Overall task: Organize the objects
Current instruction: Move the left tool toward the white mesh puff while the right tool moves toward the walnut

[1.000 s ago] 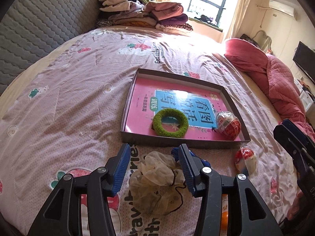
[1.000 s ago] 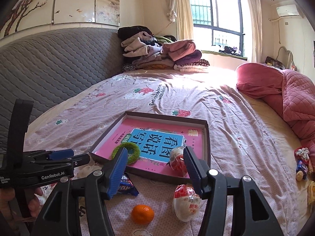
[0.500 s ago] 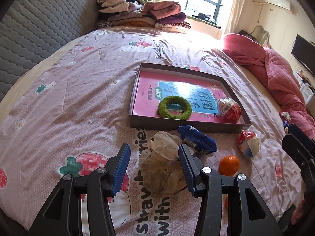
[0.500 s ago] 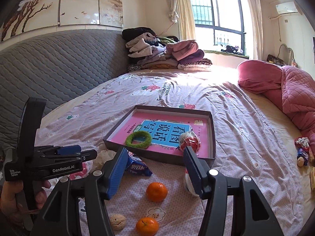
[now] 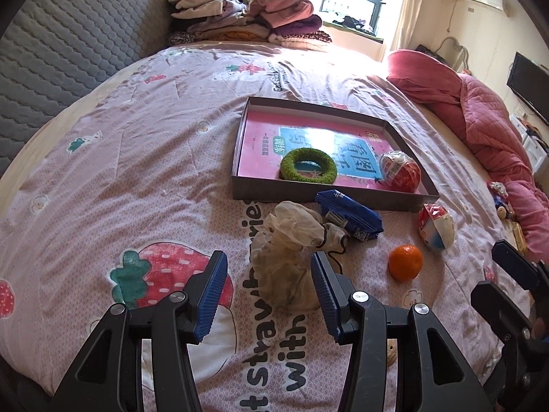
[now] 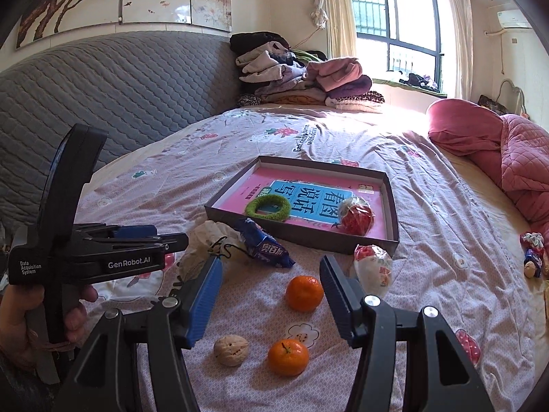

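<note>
A shallow grey box on the bed holds a pink book, a green ring and a red wrapped ball. In front of it lie a beige mesh pouch, a blue snack packet, a red-and-white packet, two oranges and a walnut. My left gripper is open and empty, just short of the pouch. My right gripper is open and empty above the oranges.
The pink strawberry-print quilt covers the bed. Folded clothes are stacked at the far end by the window. A red quilted blanket lies along the right side, with small toys near it. A grey padded headboard runs along the left.
Both grippers have pulled back from the box, so more of the bed shows. The second orange and the walnut have come into the right wrist view. Both stay open and empty.
</note>
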`<action>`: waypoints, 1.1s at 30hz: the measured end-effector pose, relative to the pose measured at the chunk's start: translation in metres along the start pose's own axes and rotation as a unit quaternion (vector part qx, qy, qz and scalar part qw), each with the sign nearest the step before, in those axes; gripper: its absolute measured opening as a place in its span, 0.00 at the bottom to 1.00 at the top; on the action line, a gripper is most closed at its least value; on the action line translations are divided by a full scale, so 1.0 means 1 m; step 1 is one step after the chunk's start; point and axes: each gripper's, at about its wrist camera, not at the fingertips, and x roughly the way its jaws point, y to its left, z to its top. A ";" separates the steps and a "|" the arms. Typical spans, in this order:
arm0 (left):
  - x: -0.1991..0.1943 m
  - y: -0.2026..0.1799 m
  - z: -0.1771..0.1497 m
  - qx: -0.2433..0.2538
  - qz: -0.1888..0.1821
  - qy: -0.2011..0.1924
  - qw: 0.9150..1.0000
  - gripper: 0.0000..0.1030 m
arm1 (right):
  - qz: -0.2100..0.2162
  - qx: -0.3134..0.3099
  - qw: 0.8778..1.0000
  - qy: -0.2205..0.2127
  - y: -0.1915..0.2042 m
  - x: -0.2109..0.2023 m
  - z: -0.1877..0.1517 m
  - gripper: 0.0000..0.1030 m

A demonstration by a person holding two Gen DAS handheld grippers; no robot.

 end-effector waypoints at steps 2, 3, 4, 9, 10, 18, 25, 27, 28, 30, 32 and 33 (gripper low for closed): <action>-0.001 0.000 -0.002 0.002 -0.001 0.001 1.000 0.51 | 0.002 -0.002 1.000 0.002 0.004 -0.001 -0.004 0.57; -0.002 0.000 -0.003 0.003 -0.001 0.001 1.000 0.51 | 0.003 -0.004 1.000 0.002 0.006 -0.002 -0.006 0.57; -0.002 0.000 -0.004 0.004 -0.001 0.001 1.000 0.51 | 0.005 -0.006 1.000 0.003 0.007 -0.002 -0.007 0.57; -0.004 0.002 -0.006 0.003 -0.001 -0.001 1.000 0.51 | 0.006 -0.006 1.000 0.004 0.011 -0.006 -0.014 0.57; -0.004 0.002 -0.006 0.003 -0.001 -0.001 1.000 0.51 | 0.007 -0.006 1.000 0.005 0.012 -0.006 -0.015 0.57; -0.001 0.000 -0.014 0.008 -0.001 0.006 1.000 0.51 | 0.008 -0.012 1.000 0.018 0.016 -0.004 -0.026 0.57; 0.003 0.002 -0.021 0.010 0.001 0.012 1.000 0.51 | 0.011 -0.015 1.000 0.025 0.019 -0.005 -0.035 0.57; 0.004 0.004 -0.022 0.008 0.000 0.014 1.000 0.51 | 0.013 -0.019 0.999 0.028 0.020 -0.004 -0.038 0.57; 0.004 0.004 -0.022 0.008 0.000 0.014 1.000 0.51 | 0.013 -0.021 0.999 0.028 0.021 -0.004 -0.038 0.57; 0.005 0.004 -0.022 0.009 0.001 0.015 1.000 0.51 | 0.015 -0.021 0.999 0.027 0.022 -0.005 -0.040 0.57; 0.005 0.004 -0.023 0.009 0.001 0.015 1.000 0.51 | 0.019 -0.021 0.999 0.027 0.023 -0.005 -0.041 0.57; 0.005 0.005 -0.023 0.009 0.001 0.015 1.000 0.51 | 0.020 -0.021 0.999 0.026 0.023 -0.005 -0.042 0.57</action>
